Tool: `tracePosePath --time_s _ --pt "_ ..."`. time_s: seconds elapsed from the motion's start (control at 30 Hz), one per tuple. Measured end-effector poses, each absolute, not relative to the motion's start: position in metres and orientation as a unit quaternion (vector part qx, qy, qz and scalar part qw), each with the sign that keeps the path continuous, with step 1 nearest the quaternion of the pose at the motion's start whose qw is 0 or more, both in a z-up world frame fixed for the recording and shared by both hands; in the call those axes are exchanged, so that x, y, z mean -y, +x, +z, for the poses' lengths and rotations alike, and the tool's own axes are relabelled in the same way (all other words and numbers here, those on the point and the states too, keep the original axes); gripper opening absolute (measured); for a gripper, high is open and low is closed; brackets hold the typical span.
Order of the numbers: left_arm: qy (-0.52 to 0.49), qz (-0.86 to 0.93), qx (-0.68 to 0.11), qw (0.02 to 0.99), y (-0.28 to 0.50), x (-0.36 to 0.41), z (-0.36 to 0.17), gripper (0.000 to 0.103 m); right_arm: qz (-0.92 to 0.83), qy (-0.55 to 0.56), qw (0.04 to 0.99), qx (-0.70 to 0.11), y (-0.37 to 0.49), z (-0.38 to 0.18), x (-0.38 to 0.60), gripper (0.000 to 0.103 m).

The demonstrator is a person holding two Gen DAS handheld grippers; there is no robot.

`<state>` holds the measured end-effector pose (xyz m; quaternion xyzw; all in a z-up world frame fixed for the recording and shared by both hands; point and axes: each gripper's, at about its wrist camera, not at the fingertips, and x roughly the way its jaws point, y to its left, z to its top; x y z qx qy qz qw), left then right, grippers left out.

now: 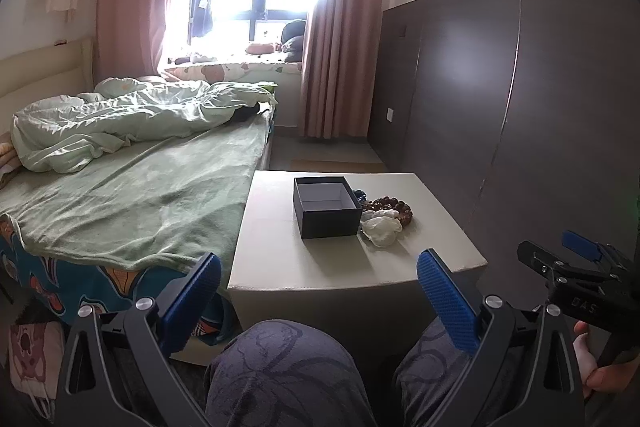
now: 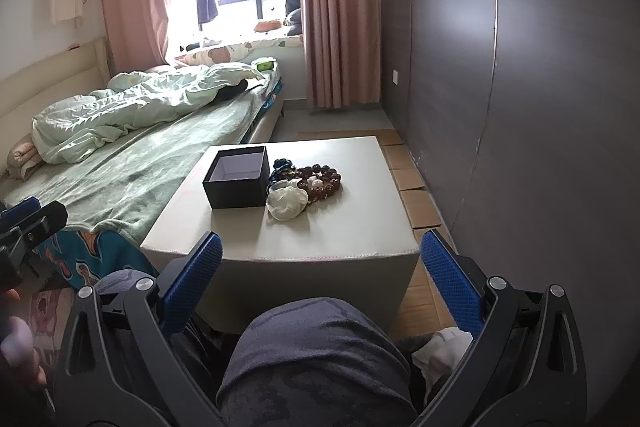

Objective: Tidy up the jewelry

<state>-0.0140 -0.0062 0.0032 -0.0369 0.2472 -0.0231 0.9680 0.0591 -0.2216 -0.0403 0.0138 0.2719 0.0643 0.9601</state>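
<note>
progress: nothing done yet by the look of it, box empty, all jewelry outside it
box: dark open box [image 2: 237, 183], pale lining, no lid in view, sits on the white surface [image 2: 360, 227] toward its bed side
jewelry pile: just beside the box on the side away from the bed, touching or nearly touching its wall
brown beads: brown bead bracelet [image 2: 322, 181], big round beads in a loop, lies flat at the far side of the pile
blue item: dark blue bead piece [image 2: 282, 163] at the back corner of the pile, partly hidden, can't tell what kind
white item: whitish crumpled pouch or cloth [image 2: 286, 205] at the front of the pile, overlaps the bracelet edge; unclear if it holds anything
small bits: pale pieces inside the bracelet loop, too small to name
left hand-held gripper [image 1: 318, 291]: fingers spread wide, nothing between them, held low over the person's knees, well short of the surface
right hand-held gripper [image 2: 320, 267]: fingers spread wide, nothing held, also back over the lap, aimed at the pile
left to do: everything, each piece from pile into box, judged from empty box
likely first pick: white pouch, nearest the right one
risk: beads loose and tangled together, lifting one may drag others
</note>
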Motion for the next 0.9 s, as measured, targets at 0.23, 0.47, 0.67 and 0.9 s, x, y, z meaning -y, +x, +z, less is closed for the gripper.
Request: tracePosePath --time_s 0.23,0.47,0.67,0.9 --pt "-0.033 -0.029 -0.243 0.969 -0.019 0.008 0.007 0.095 0.065 0.01 0.96 -0.272 0.054 -0.04 0.223 0.099" --pt "-0.021 -0.035 -0.241 0.97 -0.024 0.015 0.007 0.095 0.066 0.01 0.96 -0.271 0.049 -0.039 0.223 0.099" --pt "-0.022 -0.035 -0.241 0.97 -0.027 0.015 0.007 0.095 0.067 0.008 0.961 -0.267 0.045 -0.038 0.223 0.099" --pt "-0.026 -0.036 -0.237 0.97 -0.028 0.013 0.007 0.095 0.068 0.01 0.961 -0.266 0.041 -0.037 0.225 0.099"
